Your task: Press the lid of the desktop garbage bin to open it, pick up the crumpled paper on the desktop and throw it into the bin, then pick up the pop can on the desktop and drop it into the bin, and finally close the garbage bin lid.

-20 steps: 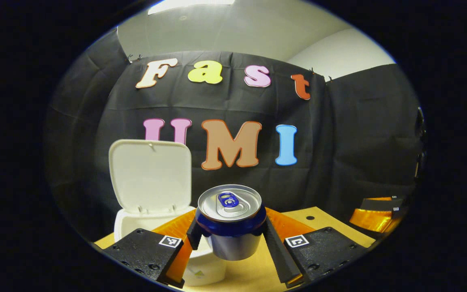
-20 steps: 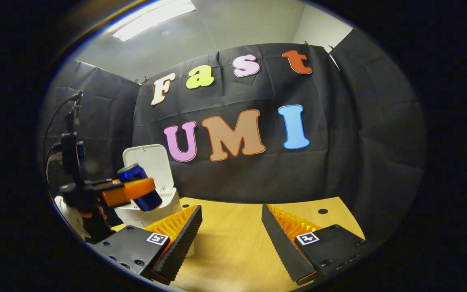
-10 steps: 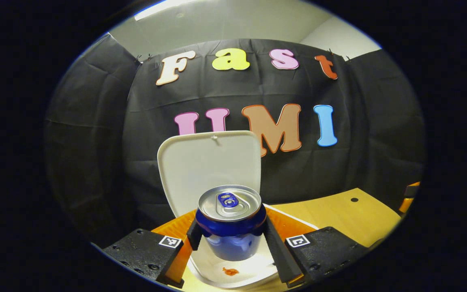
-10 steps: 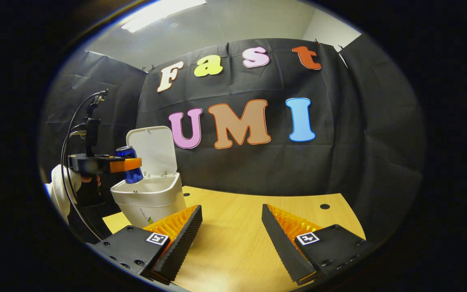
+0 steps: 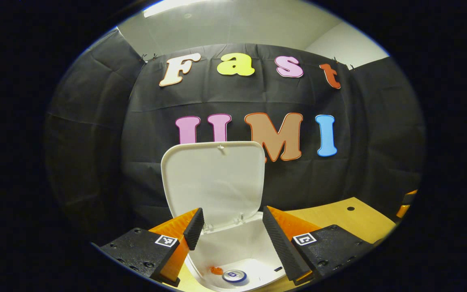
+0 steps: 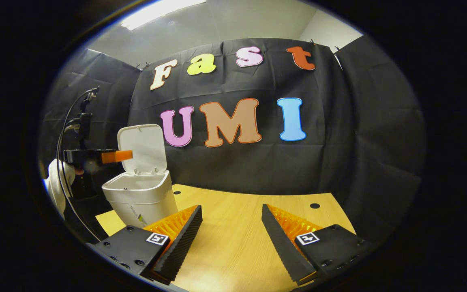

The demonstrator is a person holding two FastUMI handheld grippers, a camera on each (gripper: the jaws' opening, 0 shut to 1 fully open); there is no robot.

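bins: 1 (image 6: 140,196) | cans: 1 (image 5: 234,276) | grippers: 2 (image 5: 229,227)

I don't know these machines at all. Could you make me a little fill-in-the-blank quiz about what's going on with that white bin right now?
1. The bin's lid stands ____.
2. The pop can lies ____ the garbage bin.
3. The left tongs hover above the bin with nothing between them, so they are ____.
4. The right tongs wait over the ____ table.

Missing words: open; inside; open; wooden
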